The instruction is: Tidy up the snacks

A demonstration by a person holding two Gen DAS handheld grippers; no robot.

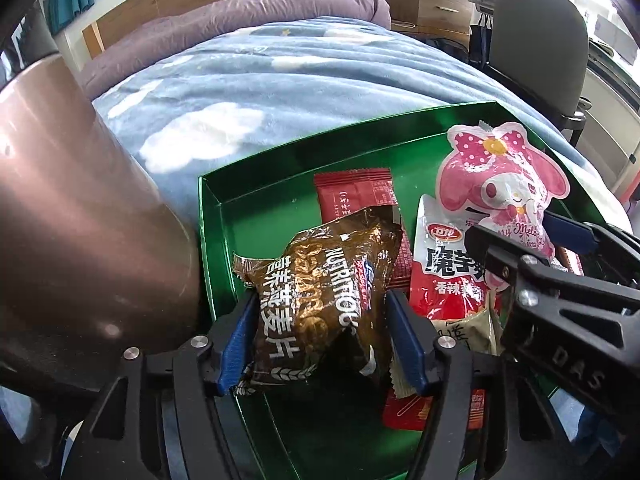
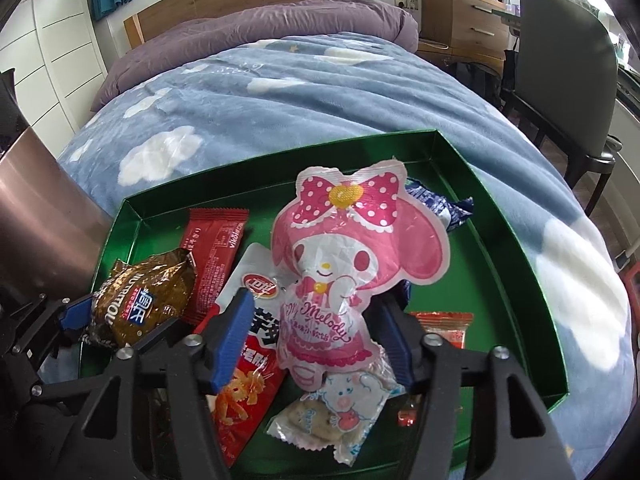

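Observation:
A green tray [image 1: 210,216] [image 2: 500,240] lies on the bed with snack packets in it. My left gripper [image 1: 322,304] straddles a puffy brown oatmeal packet [image 1: 320,288] [image 2: 140,300] resting in the tray's near left corner. Its blue pads [image 1: 236,340] flank the packet's sides without squeezing it. My right gripper [image 2: 314,308] [image 1: 520,236] stands wide open around a pink My Melody pouch [image 2: 340,248] [image 1: 500,176]. The pouch lies on other packets, and a gap shows on its left side.
Also in the tray are a red packet [image 2: 216,248], a white-and-red packet [image 2: 248,364], a white cookie packet [image 2: 340,412] and a blue packet [image 2: 444,204]. A brown metallic container [image 1: 80,220] stands at the tray's left. A chair [image 2: 568,72] is at the bed's right.

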